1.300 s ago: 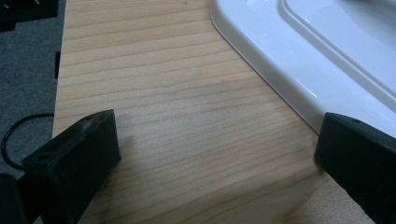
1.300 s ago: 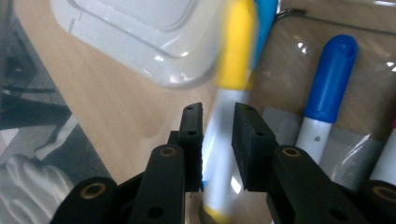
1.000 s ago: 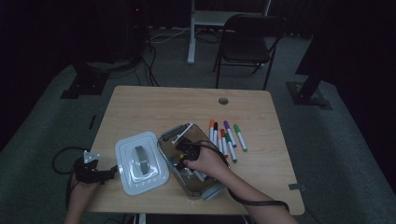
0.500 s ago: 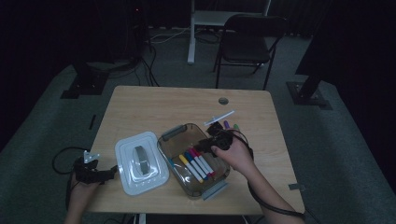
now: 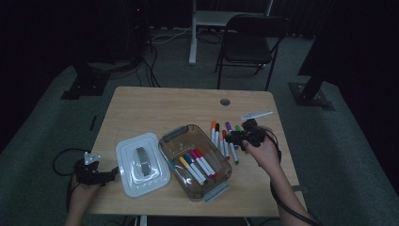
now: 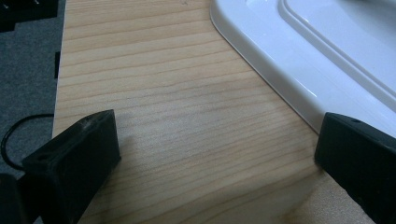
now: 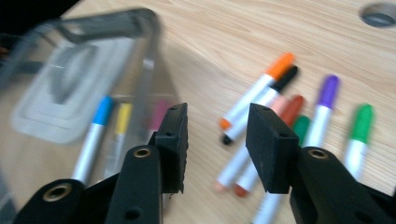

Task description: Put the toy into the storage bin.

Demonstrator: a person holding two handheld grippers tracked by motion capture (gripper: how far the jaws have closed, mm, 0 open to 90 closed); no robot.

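Clear bin (image 5: 221, 181) holding four markers (image 5: 197, 163); lid (image 5: 141, 162) beside it; right gripper (image 7: 217, 140) just opening, empty, over blurred loose markers (image 5: 225, 139); left gripper (image 6: 217, 154) wide, empty

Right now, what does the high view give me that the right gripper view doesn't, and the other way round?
High view alone: the left gripper resting beside the white lid, the chair behind, and the table edge.

Right gripper view alone: the right gripper close up, jaws parted with nothing between them, having just been opening.

Both: the clear container holding markers, and the loose markers on the wood, orange marker among them.
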